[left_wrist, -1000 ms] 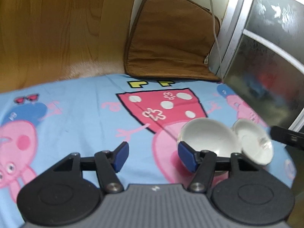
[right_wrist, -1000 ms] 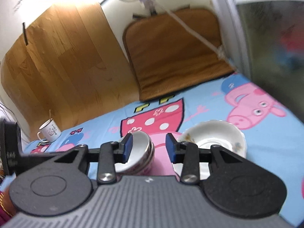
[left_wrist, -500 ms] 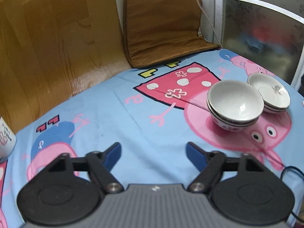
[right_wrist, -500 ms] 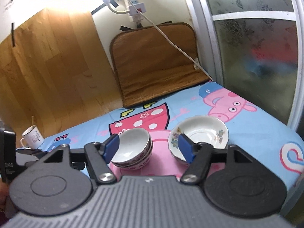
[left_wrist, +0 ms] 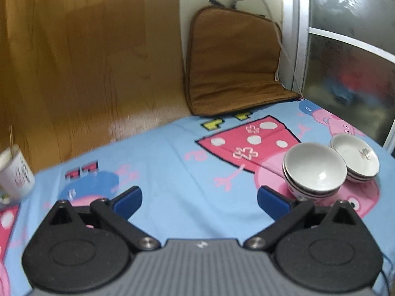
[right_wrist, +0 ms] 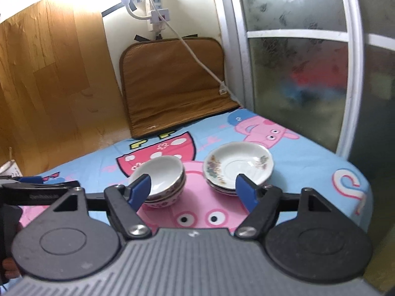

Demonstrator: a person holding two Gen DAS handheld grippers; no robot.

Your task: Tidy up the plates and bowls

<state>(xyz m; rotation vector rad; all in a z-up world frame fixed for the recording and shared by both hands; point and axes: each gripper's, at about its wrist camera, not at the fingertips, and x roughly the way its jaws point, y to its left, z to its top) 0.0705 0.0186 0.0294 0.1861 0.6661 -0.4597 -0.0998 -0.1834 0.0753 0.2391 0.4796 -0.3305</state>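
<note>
Two stacks carry the whole job: the bowls (right_wrist: 161, 181) sit nested one inside another on the left, and the plates (right_wrist: 238, 166) lie piled just beside them on the right, close but apart. Both stand on the cartoon-print cloth (right_wrist: 308, 172) near its far right corner, by the frosted glass door (right_wrist: 308, 74). Like is set with like, which I judge is the point of the sorting, and nesting keeps each pile compact and steady.

The bowl stack shows at least two rims, possibly three; the plate pile shows about three edges, though the lower ones are too blurred to count firmly.

The left gripper (left_wrist: 198, 198) has its jaws spread wide, having just been opening, with only bare cloth between them; the bowls lie off to its right. The right gripper (right_wrist: 193, 188) is also released, its jaws having just been opening, and nothing is pinched: one blue finger overlaps the bowls in view, the other the plates, with both stacks lying beyond. Since neither tool holds anything, the arranging looks finished or nearly so.

One mug (left_wrist: 16, 172) stands well apart at the far left, and one brown cushion (right_wrist: 172, 83) leans against the wall behind.
</note>
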